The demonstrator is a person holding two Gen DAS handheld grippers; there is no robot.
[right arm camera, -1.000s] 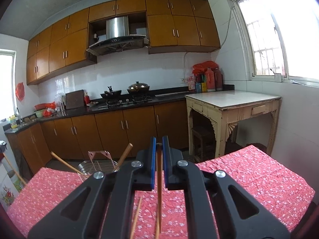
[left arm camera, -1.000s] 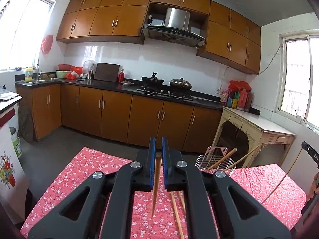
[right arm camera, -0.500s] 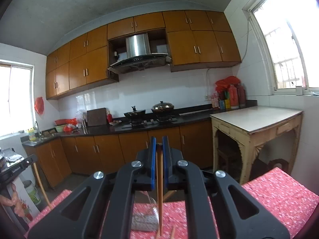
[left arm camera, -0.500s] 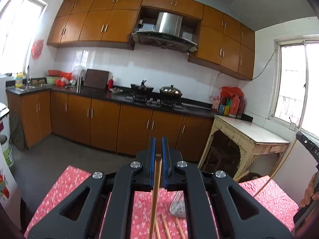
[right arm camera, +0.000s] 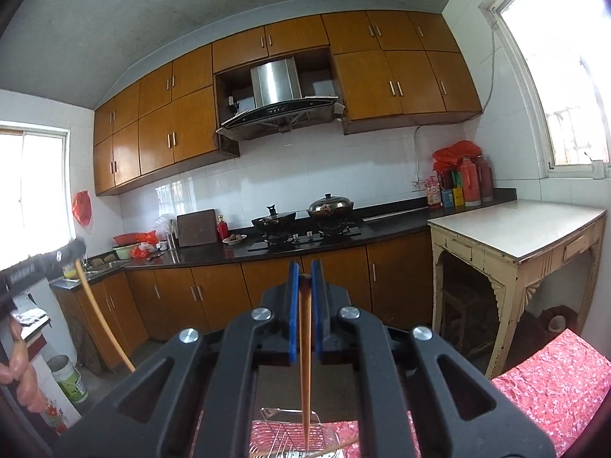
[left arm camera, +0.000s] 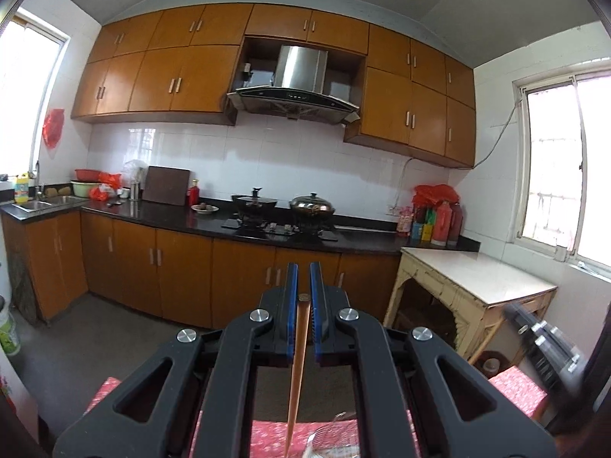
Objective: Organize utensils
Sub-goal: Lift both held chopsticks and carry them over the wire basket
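Observation:
My left gripper is shut on a wooden chopstick that hangs down toward the red floral tablecloth. My right gripper is shut on another wooden chopstick, whose tip hangs over the wire utensil basket. The basket's rim also shows at the bottom of the left wrist view. Another chopstick leans out of the basket. In the right wrist view the left gripper's chopstick shows at the far left.
The red floral tablecloth covers the table below both grippers. A cream side table stands to the right. Kitchen counters with a stove and pots run along the far wall.
Both grippers have risen and tilted up with their chopsticks. The table and basket have dropped to the bottom edge of both views.

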